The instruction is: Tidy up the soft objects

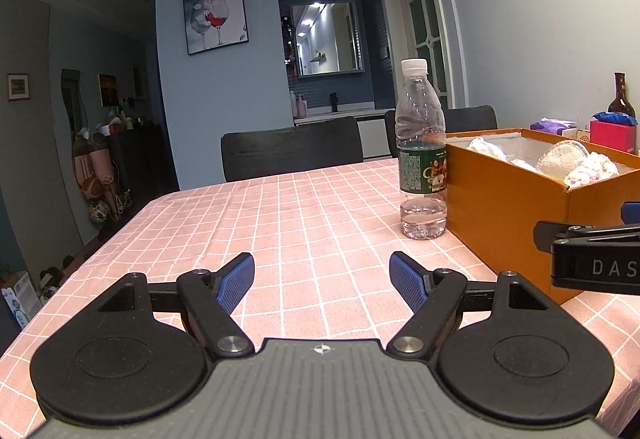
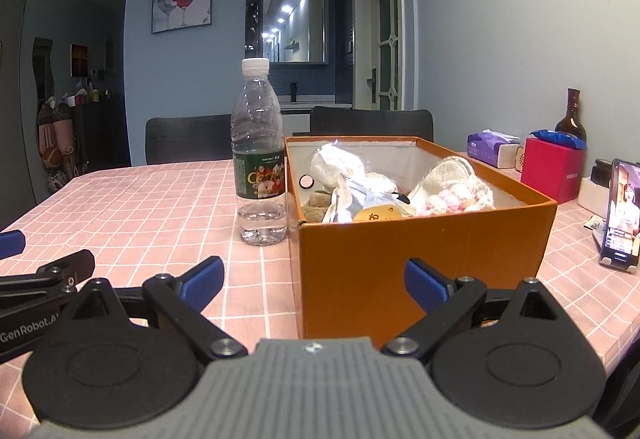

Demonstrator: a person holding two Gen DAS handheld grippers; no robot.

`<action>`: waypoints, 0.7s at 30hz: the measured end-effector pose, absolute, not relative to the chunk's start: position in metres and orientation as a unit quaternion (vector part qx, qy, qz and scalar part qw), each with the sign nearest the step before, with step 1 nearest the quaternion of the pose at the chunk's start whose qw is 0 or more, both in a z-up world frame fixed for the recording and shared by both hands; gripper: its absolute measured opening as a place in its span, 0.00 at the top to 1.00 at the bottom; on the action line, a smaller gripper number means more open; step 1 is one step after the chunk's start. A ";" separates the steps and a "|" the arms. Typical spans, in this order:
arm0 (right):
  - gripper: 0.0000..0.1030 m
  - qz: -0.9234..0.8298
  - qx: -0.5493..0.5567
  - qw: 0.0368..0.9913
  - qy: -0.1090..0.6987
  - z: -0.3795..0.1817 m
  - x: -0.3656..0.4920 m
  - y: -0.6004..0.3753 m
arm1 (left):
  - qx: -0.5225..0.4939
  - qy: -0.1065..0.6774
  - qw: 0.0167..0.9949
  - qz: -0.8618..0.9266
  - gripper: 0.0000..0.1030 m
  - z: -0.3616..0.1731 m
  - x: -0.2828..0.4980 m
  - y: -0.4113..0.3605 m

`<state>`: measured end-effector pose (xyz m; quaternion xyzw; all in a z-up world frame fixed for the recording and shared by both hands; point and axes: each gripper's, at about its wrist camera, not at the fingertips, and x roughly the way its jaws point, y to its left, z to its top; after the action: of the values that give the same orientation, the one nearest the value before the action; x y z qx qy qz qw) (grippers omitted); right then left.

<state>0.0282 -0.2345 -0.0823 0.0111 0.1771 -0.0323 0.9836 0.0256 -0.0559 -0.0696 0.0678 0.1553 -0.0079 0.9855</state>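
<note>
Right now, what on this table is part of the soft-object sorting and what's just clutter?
Job:
open orange cardboard box
soft plush and knitted items inside it
left claw, open
right claw, open

Clutter:
clear plastic water bottle
purple tissue pack
red box
dark glass bottle
propped phone

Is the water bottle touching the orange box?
Cannot tell. In the right wrist view the bottle stands right beside the box, with no plain gap or contact.
</note>
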 end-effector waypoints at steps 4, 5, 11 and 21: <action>0.08 -0.032 0.010 0.984 0.178 -0.082 0.028 -0.234 | 0.067 0.155 0.986 -0.006 0.12 -0.070 0.026 -0.056; 0.08 -0.032 0.010 0.984 0.178 -0.082 0.028 -0.234 | 0.067 0.155 0.986 -0.006 0.12 -0.070 0.026 -0.056; 0.08 -0.032 0.009 0.983 0.179 -0.082 0.030 -0.234 | 0.069 0.156 0.985 -0.005 0.12 -0.070 0.026 -0.056; 0.08 -0.033 0.009 0.983 0.178 -0.083 0.030 -0.234 | 0.070 0.154 0.986 -0.003 0.12 -0.069 0.027 -0.056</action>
<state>0.0300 -0.2340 -0.0828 0.0094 0.1779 -0.0327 0.9835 0.0272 -0.0561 -0.0690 0.0701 0.1538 -0.0033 0.9856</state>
